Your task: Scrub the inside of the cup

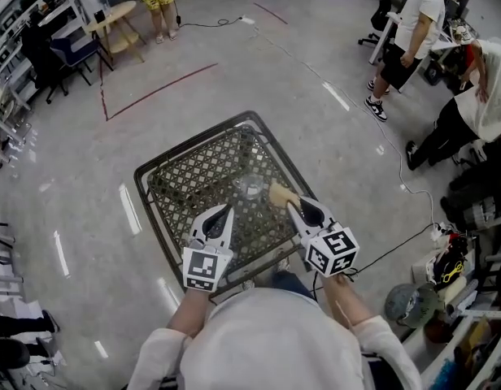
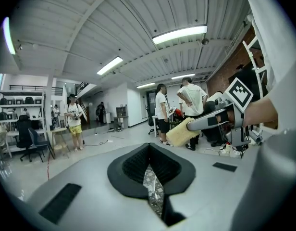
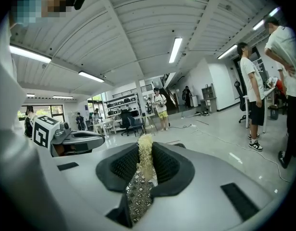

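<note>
We are looking down on a pale grey polished floor [image 1: 315, 96] that is filling most of the head view, with a red tape line [image 1: 157, 92] crossing its upper left. At the centre of the frame a square dark metal bench with a lattice top [image 1: 193, 181] is standing with one corner pointing toward the top of the frame.

Over the bench's lower left part, the left hand-held gripper [image 1: 226, 211] is pointing up the frame. Its jaws are pressing together with nothing between them. Just right of centre, the right hand-held gripper [image 1: 295, 207] is clamping a yellow foam sponge [image 1: 281, 194], which is sticking out past its tips toward the upper left.

The small clear glass cup [image 1: 250, 186] is standing upright on the lattice at the middle of the frame, immediately left of the sponge. We cannot tell whether the sponge's end is touching the cup.
</note>
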The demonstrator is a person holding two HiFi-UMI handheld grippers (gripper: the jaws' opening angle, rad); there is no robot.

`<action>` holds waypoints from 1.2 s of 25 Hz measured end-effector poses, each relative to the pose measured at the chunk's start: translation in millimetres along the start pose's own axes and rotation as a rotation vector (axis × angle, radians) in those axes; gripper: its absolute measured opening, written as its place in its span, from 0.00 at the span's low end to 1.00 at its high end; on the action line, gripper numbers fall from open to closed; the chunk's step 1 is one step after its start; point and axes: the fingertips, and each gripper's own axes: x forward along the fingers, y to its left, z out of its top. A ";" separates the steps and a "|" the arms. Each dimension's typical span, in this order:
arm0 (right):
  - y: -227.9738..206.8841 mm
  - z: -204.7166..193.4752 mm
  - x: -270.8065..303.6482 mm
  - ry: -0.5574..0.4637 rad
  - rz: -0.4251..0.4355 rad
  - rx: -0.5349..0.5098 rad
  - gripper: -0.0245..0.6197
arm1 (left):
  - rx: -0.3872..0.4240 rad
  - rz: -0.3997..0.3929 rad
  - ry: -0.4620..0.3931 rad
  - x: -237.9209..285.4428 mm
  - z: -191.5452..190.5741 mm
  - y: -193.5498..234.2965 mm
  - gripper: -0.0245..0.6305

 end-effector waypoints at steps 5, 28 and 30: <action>6.4 -6.8 -6.4 -0.002 -0.027 0.002 0.18 | -0.004 -0.020 -0.012 -8.9 -0.1 -3.2 0.09; -8.4 -3.1 -7.8 0.012 0.015 -0.018 0.18 | 0.004 0.054 -0.012 -0.3 14.7 -2.6 0.09; -7.8 -3.7 -6.3 0.016 0.021 -0.019 0.18 | 0.007 0.059 -0.011 -0.2 15.1 -1.8 0.09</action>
